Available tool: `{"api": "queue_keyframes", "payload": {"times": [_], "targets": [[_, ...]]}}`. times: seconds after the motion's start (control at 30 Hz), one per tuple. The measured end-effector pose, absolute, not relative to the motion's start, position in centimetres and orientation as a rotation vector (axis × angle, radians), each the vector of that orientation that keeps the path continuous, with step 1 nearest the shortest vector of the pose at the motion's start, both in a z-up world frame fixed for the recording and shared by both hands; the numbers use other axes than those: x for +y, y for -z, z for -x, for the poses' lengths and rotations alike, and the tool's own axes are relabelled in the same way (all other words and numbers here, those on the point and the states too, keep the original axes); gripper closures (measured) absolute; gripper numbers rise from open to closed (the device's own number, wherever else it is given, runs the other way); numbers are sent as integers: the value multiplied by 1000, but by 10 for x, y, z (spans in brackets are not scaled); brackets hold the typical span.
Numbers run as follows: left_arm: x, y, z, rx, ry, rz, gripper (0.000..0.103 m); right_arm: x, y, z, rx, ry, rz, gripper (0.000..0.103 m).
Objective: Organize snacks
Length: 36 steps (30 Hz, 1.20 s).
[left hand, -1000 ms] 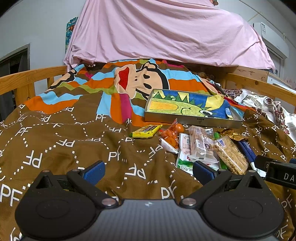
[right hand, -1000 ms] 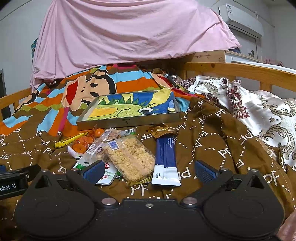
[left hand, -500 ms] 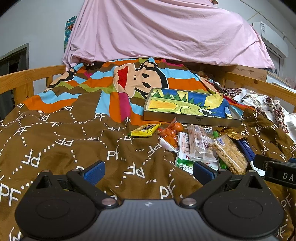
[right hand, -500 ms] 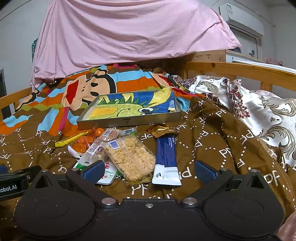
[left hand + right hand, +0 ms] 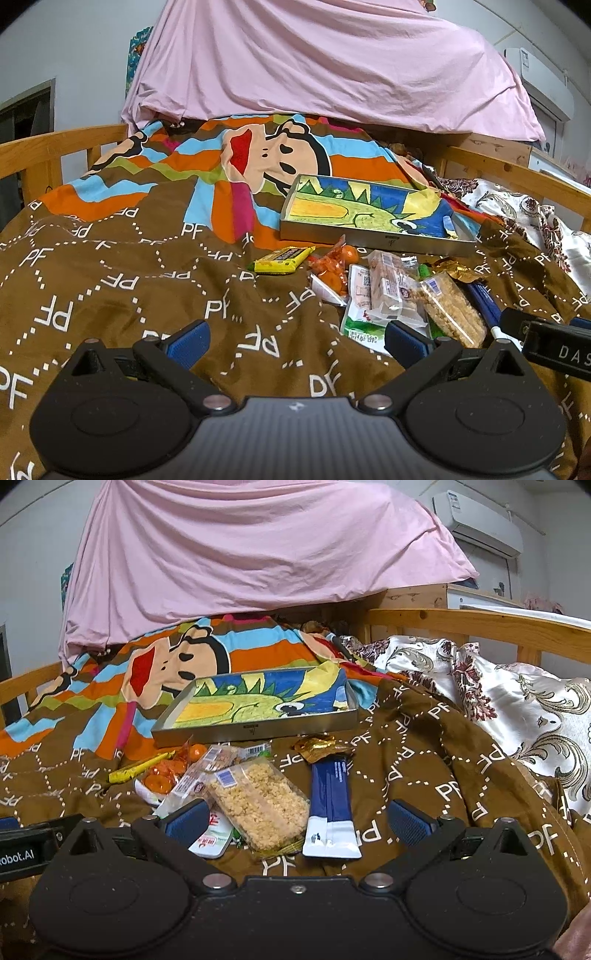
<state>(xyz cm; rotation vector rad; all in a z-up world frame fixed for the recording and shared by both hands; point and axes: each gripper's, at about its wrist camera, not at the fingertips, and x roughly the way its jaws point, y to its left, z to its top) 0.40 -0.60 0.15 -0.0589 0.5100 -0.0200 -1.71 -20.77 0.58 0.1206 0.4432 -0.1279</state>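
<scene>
Several snack packets lie in a loose pile on the brown blanket: a yellow bar (image 5: 282, 259), orange candies (image 5: 332, 271), a clear biscuit pack (image 5: 389, 286), a puffed-rice pack (image 5: 258, 803), a blue-and-white sachet (image 5: 330, 805) and a gold wrapper (image 5: 319, 746). Behind them sits a shallow metal tray (image 5: 369, 237) (image 5: 255, 728) lined with a dinosaur drawing. My left gripper (image 5: 295, 341) hangs open, left of the pile. My right gripper (image 5: 295, 821) is open too, just short of the rice pack and sachet, nothing between its fingers.
The bed has wooden rails on the left (image 5: 55, 146) and right (image 5: 480, 626). A pink sheet (image 5: 240, 554) drapes over the far end. A floral satin pillow (image 5: 517, 698) lies at the right. Brown blanket (image 5: 110, 288) spreads bare to the left of the pile.
Both views have shifted only slightly; the left gripper has drifted a little toward the pile. No snack has moved and both grippers stay open.
</scene>
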Motion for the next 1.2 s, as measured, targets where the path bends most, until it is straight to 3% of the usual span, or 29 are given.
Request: {"api": "queue_keyframes", "payload": {"times": [0.6, 0.87, 1.2], "targets": [[-23, -27, -26, 514, -22, 47, 0, -247, -42, -1, 405, 96, -154, 0], [-43, -37, -35, 511, -11, -3, 0, -260, -49, -15, 518, 20, -73, 1], [-59, -37, -47, 525, 11, -61, 0, -283, -39, -41, 650, -46, -170, 1]]}}
